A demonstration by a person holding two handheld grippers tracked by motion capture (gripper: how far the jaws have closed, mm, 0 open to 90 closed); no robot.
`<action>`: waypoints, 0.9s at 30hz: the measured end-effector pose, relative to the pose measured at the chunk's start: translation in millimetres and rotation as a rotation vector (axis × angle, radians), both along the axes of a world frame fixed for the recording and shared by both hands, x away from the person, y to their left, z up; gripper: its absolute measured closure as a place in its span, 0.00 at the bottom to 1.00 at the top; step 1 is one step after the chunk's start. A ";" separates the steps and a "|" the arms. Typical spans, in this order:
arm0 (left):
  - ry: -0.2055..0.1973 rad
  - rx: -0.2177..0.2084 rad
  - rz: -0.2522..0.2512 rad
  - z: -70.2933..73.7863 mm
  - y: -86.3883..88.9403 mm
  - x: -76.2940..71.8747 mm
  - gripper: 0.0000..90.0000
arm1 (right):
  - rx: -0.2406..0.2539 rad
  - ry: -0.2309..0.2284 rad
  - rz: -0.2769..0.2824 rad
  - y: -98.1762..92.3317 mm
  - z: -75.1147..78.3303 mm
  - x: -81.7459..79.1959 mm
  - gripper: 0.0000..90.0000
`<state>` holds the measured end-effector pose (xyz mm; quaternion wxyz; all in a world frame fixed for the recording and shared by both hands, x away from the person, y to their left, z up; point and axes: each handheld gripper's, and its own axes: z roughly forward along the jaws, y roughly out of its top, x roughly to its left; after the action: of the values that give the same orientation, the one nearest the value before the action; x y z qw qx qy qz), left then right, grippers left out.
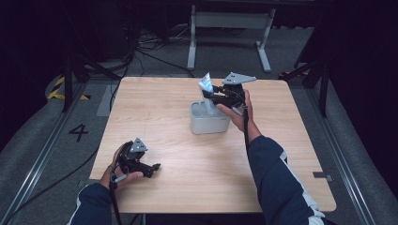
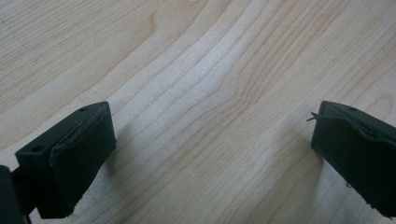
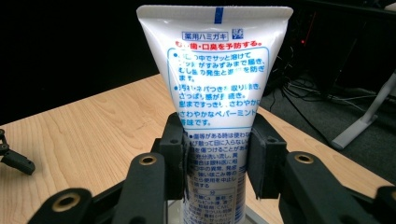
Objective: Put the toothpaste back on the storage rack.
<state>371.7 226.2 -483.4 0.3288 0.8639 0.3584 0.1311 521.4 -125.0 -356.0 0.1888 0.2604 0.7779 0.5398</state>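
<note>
White plastic fills the gap of your right gripper (image 3: pixel 216 154): its 2 jaws pinch a toothpaste tube (image 3: pixel 215 93) at mid-body, crimped end up. The tube's lower end sits inside the grey holder (image 1: pixel 209 123) directly below that gripper. Your left gripper (image 2: pixel 210 149) rests low over the bare wooden table (image 2: pixel 196 70), jaws spread wide, nothing between them.

Tube base: we lose the tube (image 3: pixel 215 93) at the frame's bottom edge, behind the right gripper (image 3: pixel 217 156).
Container contents: too small for us to tell in the grey container (image 1: pixel 209 124).
Lower print: blurred.
</note>
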 end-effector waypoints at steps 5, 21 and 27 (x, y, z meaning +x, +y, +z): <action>0.002 -0.003 0.002 -0.1 -0.1 -0.1 0.00 | 0.005 0.006 -0.009 -3.7 -3.8 1.9 0.71; 0.001 0.000 0.000 0.0 0.0 0.0 0.00 | -0.019 0.041 -0.010 -10.8 -19.9 0.3 0.70; 0.000 0.002 -0.002 0.1 0.1 0.1 0.00 | -0.038 0.055 -0.002 -14.0 -22.4 -2.4 0.69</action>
<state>371.8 226.3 -483.3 0.3280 0.8645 0.3576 0.1312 519.0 -139.0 -378.4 0.1726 0.2723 0.7927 0.5173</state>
